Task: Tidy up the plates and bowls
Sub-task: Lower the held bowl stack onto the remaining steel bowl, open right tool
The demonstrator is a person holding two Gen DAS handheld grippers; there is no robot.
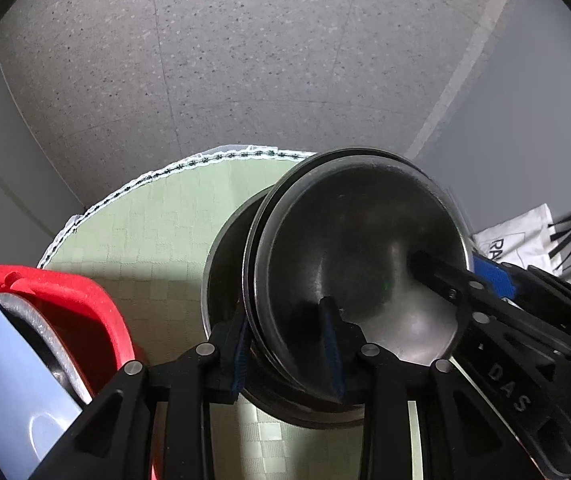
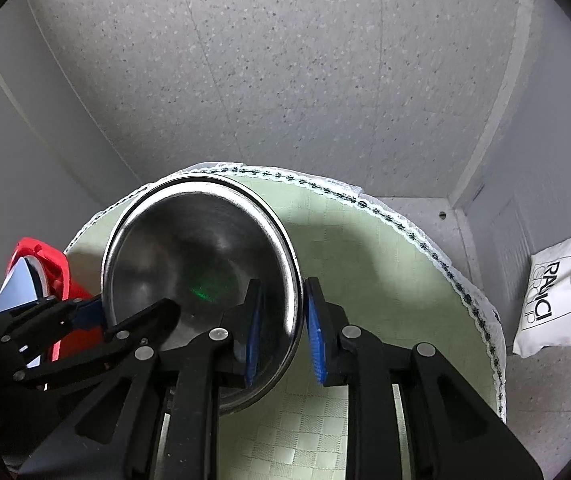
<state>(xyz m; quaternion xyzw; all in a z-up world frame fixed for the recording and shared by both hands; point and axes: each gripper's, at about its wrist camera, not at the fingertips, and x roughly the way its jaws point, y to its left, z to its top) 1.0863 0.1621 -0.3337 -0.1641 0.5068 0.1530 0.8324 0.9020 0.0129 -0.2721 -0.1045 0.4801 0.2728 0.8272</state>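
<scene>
On the green-clothed bench [image 2: 385, 264], your left fingers [image 1: 285, 356] pinch the steel bowl's [image 1: 349, 248] near rim while your right fingers [image 2: 283, 332] straddle its opposite rim, slightly apart.

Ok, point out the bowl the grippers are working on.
The shiny top bowl, tilted, its rim straddled by the left gripper and right gripper; the darker bowl lies beneath it.

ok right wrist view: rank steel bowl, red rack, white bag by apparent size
1. steel bowl, largest, though nearest the lens.
2. white bag.
3. red rack, smallest showing; partly hidden behind the bowl and the other gripper, so unsure against the bag.
</scene>
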